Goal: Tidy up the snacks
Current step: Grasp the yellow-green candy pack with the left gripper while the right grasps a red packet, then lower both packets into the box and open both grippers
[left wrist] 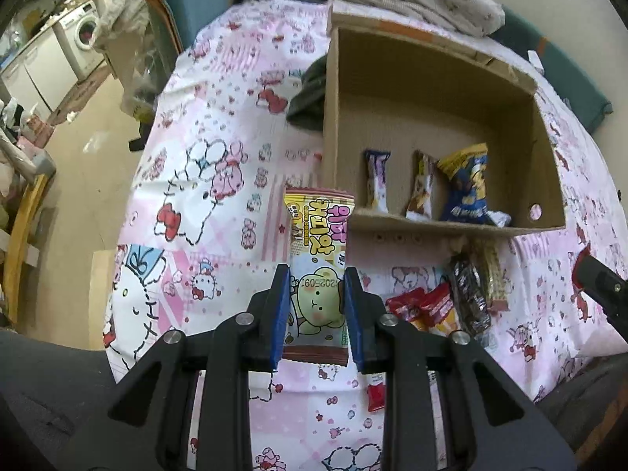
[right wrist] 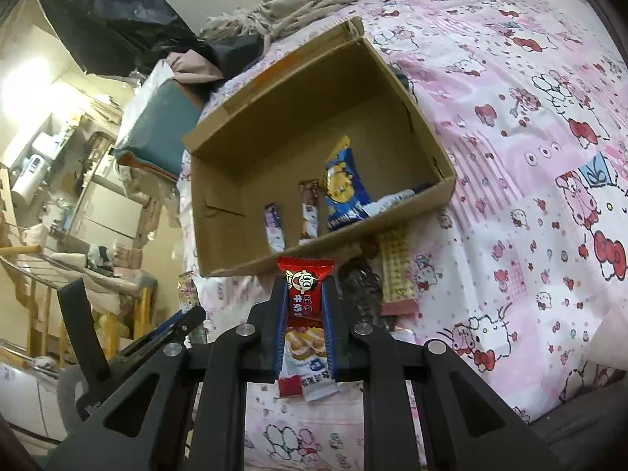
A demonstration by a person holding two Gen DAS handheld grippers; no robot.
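Left wrist view: both hands loaded, box dead ahead

Left gripper (left wrist: 317, 294) fingers pinch the yellow cookie packet (left wrist: 318, 259) across its width, long axis pointing forward at the cardboard box (left wrist: 431, 223), just beyond. Right gripper (right wrist: 308, 302) fingers clamp the red candy (right wrist: 305, 290), also aimed at the box rim. Three snacks already lie inside; more lie on the bedsheet (left wrist: 219, 165) beside it.

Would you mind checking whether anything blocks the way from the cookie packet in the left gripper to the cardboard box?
Nothing visible does. The cookie packet, held by the left gripper, sits just before the cardboard box. Only the near wall stands between, and the open floor left of the purple-white bar looks free.
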